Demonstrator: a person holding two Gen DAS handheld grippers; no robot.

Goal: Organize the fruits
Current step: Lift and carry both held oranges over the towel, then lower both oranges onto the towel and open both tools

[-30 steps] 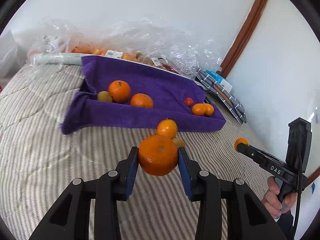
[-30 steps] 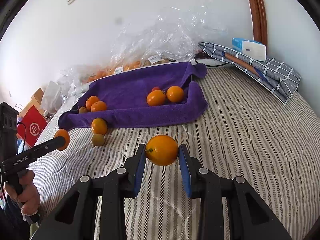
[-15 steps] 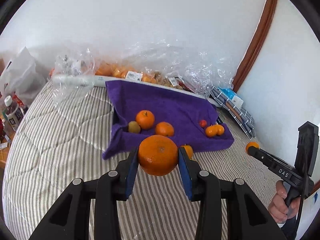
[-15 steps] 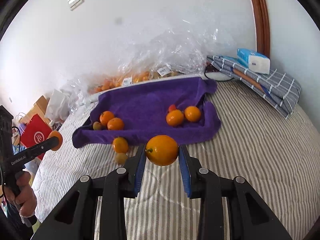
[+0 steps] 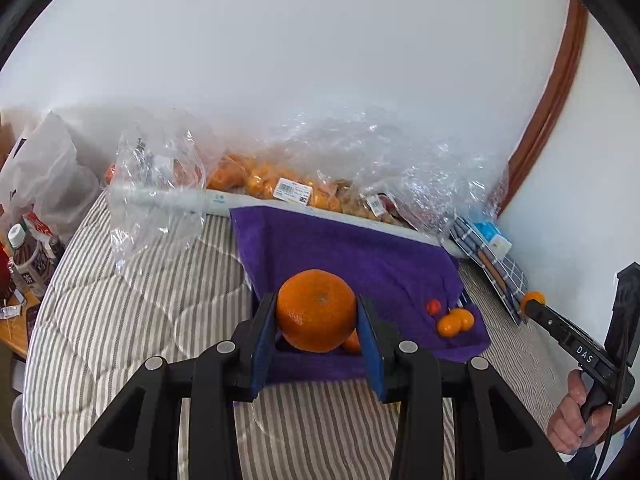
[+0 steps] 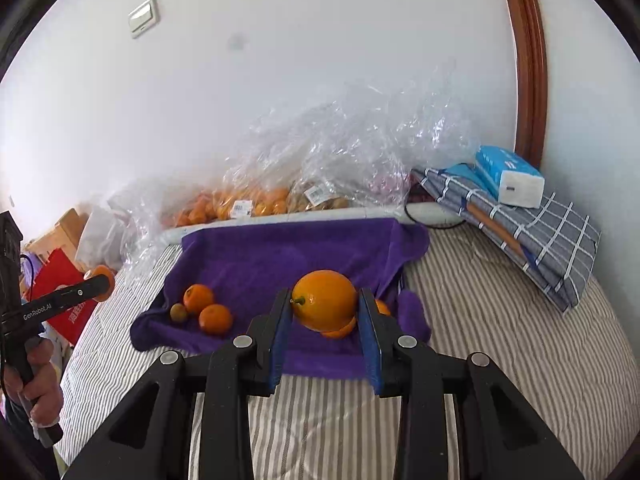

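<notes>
- A mandarin (image 5: 316, 310) with pebbled rind sits clamped between the blue pads of the left gripper (image 5: 317, 336), held in the air above the near edge of the purple towel (image 5: 352, 256).
- A smoother, yellower orange (image 6: 324, 300) with a short stem is pinched the same way in the right gripper (image 6: 325, 338), over the towel's near right part.
- Only the right wrist view shows the towel's left end: two mandarins (image 6: 208, 308) and a small greenish fruit (image 6: 179, 313) lying together.
- Only the left wrist view shows clearly the right end: a small red fruit (image 5: 433, 306) beside two small orange fruits (image 5: 455, 322) touching each other.
- Both grippers are closed partway, the pads pressed against their fruit.
- Behind the towel, clear plastic bags (image 6: 352, 160) of fruit lie along the wall, on the striped mattress (image 5: 120, 320).
</notes>
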